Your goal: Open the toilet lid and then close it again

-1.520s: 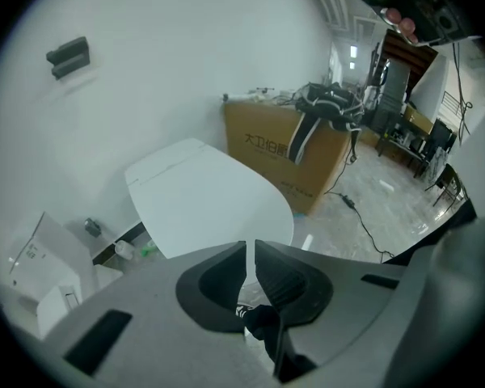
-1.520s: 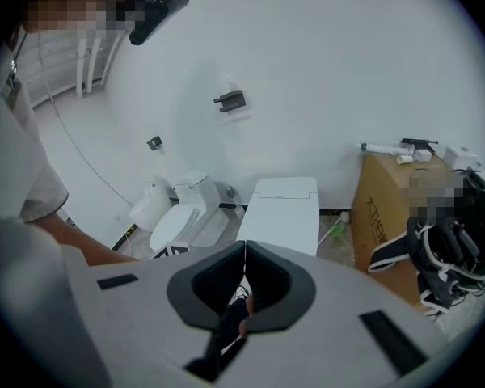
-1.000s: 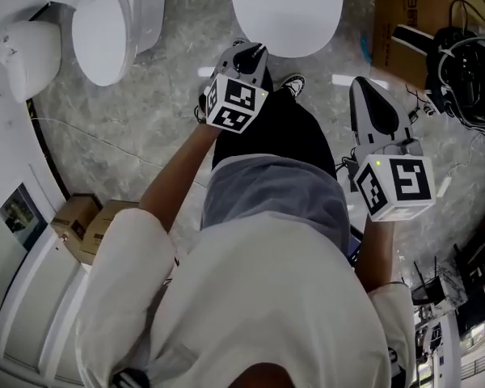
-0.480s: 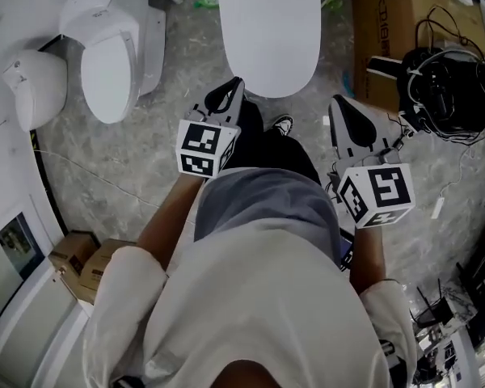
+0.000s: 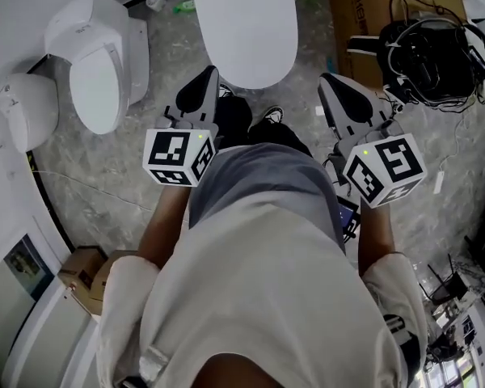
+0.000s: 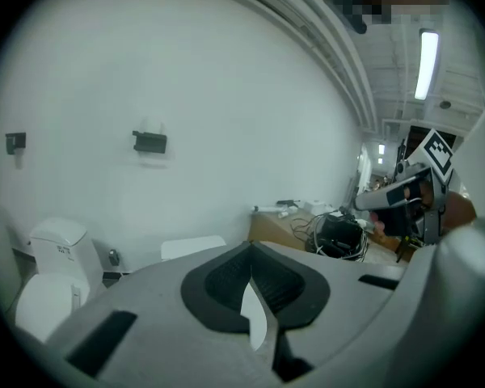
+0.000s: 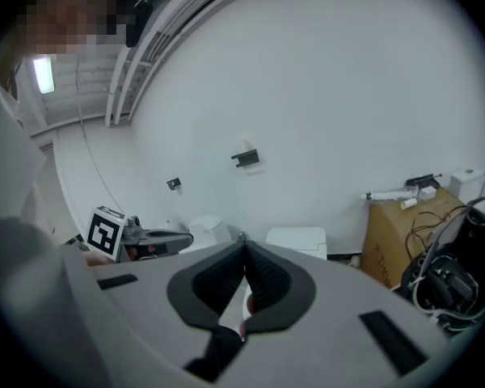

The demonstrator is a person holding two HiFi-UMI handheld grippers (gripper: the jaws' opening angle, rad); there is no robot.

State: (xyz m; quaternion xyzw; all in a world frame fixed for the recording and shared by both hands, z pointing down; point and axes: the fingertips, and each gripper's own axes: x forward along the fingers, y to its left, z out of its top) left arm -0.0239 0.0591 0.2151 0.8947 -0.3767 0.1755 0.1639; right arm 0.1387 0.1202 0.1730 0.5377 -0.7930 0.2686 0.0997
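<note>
Both clenched and empty, the left gripper [image 5: 207,77] and right gripper [image 5: 330,84] are being held clear of the toilet lid [image 5: 246,24], which is lying closed just ahead; the task is being judged either finished or unstarted.

Test room: toilets [image 5: 246,31], cardboard box [image 5: 354,14]

Another toilet [image 5: 97,71] at left, cardboard box [image 5: 356,10] beside tangled black cables [image 5: 432,47] at right

Toilet [image 5: 246,31], lid down. Left side: bare floor [image 5: 171,43] up to second toilet [image 5: 93,79], passable. Right side: narrow gap, cardboard box [image 5: 347,6] just beside; tangled cables [image 5: 432,47] beyond it.
</note>
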